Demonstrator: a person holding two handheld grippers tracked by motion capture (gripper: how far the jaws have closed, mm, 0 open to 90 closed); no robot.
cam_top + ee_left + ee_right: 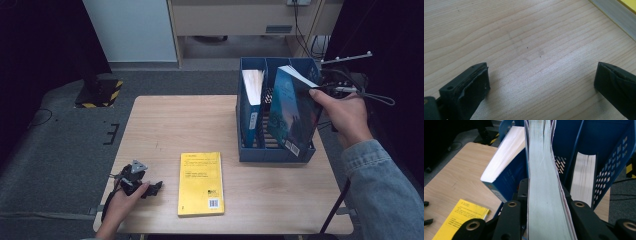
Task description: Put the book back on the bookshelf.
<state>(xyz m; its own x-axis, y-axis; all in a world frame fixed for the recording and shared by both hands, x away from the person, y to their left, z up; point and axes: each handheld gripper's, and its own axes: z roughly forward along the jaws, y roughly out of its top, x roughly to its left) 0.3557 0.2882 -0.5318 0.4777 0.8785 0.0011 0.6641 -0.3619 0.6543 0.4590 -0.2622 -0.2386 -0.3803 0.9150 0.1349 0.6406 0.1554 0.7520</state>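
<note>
The right gripper (320,90) sits at about two o'clock over the pale wooden table (180,125), its two black jaws pinched on the top edge of a dark teal paperback book (292,112). In the right gripper view the book's grey-white page edge (544,195) runs straight up between the jaws, which press against its covers on both sides. The book hangs tilted, its lower corner down at the front of the blue plastic three-slot file rack (250,152), which stands at the table's two o'clock corner. Whether that corner rests inside a slot or just in front of the rack wall cannot be told from the high view.

A thick blue-covered book (252,100) stands upright in the rack's left slot; in the right gripper view another white-paged book (582,177) stands in a slot to the right of the held one.

A yellow paperback book (201,184) lies flat at six o'clock, well apart from the rack.

The left gripper (147,189) rests at about eight o'clock near the table's front edge, just left of the yellow book. Its jaws stand spread wide over bare wood, with nothing between them
</note>
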